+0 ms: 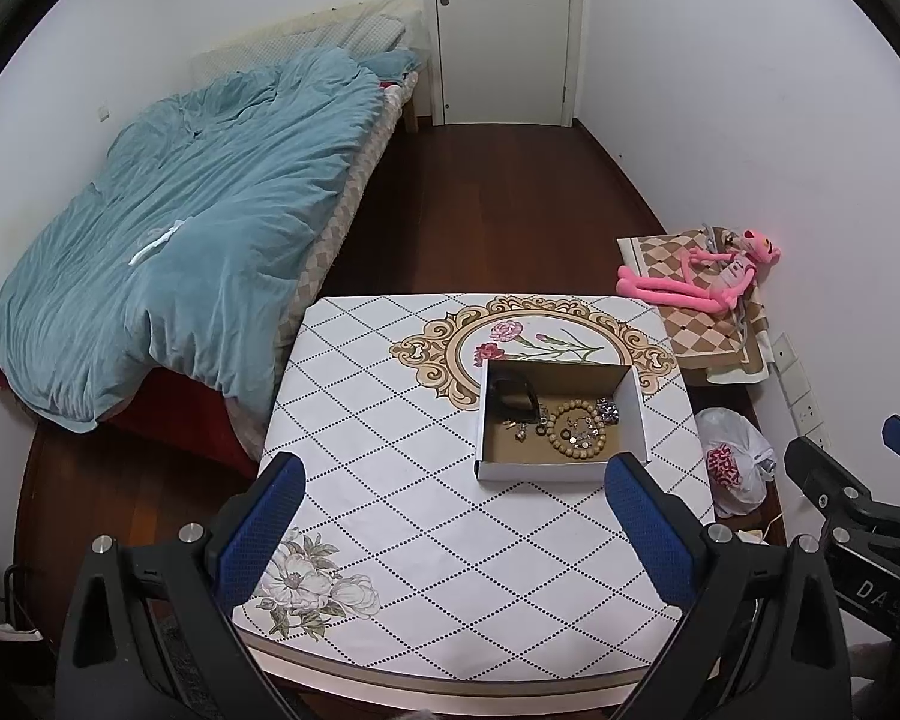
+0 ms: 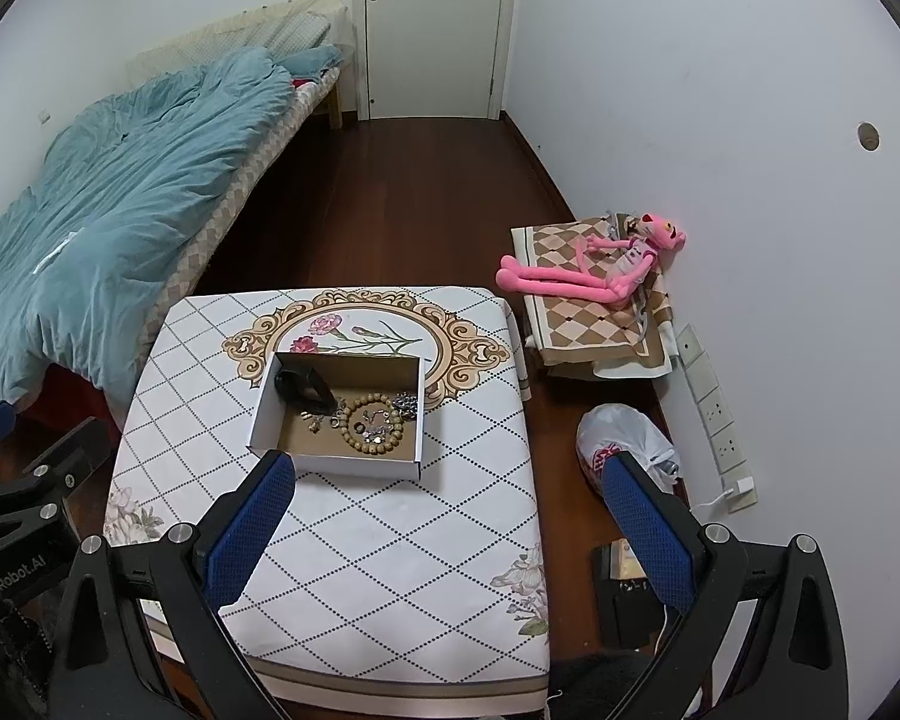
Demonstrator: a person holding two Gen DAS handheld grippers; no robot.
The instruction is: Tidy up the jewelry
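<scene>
A shallow white cardboard box (image 1: 561, 471) with a brown floor stands on the patterned table (image 1: 390, 480). It holds a wooden bead bracelet (image 1: 577, 427), a black wristband (image 1: 513, 399), a silver chain (image 1: 607, 410) and small metal pieces. The box also shows in the right wrist view (image 2: 336, 463), with the bead bracelet (image 2: 371, 423) and black wristband (image 2: 303, 389) inside. My left gripper (image 1: 456, 480) is open and empty, above the table's near side, short of the box. My right gripper (image 2: 450, 480) is open and empty, above the table's near right edge.
A bed with a blue duvet (image 1: 198, 222) lies left of the table. A pink plush toy (image 1: 699, 282) lies on a checked cloth by the right wall. A white plastic bag (image 1: 735, 462) sits on the floor right of the table. A closed door (image 1: 501, 30) is at the back.
</scene>
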